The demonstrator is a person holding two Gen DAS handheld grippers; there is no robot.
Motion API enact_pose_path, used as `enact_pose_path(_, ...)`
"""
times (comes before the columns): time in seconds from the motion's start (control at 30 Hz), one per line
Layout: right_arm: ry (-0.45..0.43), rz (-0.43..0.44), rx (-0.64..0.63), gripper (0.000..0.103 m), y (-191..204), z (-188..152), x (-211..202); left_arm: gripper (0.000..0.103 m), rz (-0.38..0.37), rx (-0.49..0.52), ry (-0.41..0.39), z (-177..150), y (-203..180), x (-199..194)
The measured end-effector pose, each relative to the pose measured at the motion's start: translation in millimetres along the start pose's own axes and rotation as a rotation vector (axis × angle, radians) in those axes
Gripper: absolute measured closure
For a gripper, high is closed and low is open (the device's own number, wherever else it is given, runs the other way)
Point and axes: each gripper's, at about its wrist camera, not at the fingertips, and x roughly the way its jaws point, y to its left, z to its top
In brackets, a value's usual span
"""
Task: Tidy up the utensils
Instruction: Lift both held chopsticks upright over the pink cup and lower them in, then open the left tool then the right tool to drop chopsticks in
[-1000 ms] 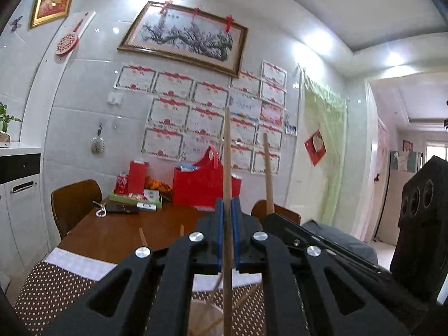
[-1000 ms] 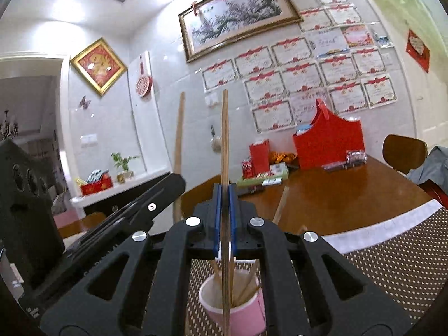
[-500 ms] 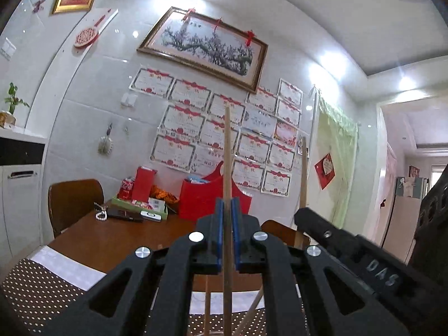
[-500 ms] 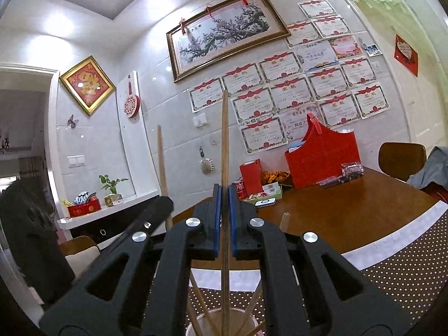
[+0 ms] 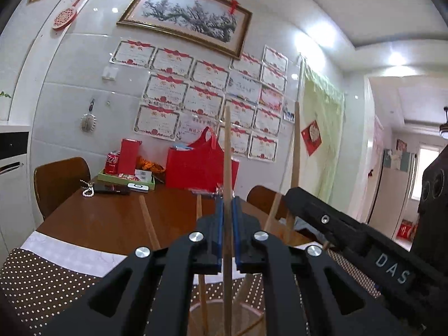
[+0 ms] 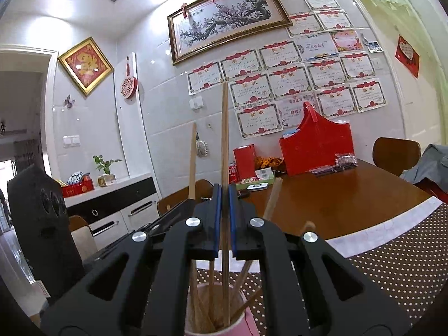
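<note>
Straight ahead in the left wrist view, the left gripper is clenched on a wooden chopstick that stands upright between its blue pads, its top end rising in front of the certificates on the tiled wall and its lower end reaching down toward the paper cup seen below the black linkage. Other chopsticks lean out of that cup to either side. To the right, the right gripper comes in from the side, holding a second chopstick upright. Beyond lie the brown table, a red bag and a green tray with a red can.

From the right wrist view, the right gripper is likewise clamped on its chopstick, which stands vertical with its lower end inside the pink cup. Several more chopsticks rest in the cup, leaning against its rim. The cup stands on a brown dotted mat at the near edge of the table. At left, the left gripper's chopstick rises upright just beside this one.
</note>
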Motion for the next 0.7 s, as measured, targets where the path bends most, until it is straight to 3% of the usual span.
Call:
enact_pose_path(0.1,0.014,-0.025,-0.006,0.097,0,-5,-3,0.075,-0.001,-0.014,0.024,-2,-1,-4)
enact_pose_path(0.7,0.066,-0.099,-0.011,0.096,10,-18,-17,0.051,0.068,-0.003,0.064,-4,2,-37)
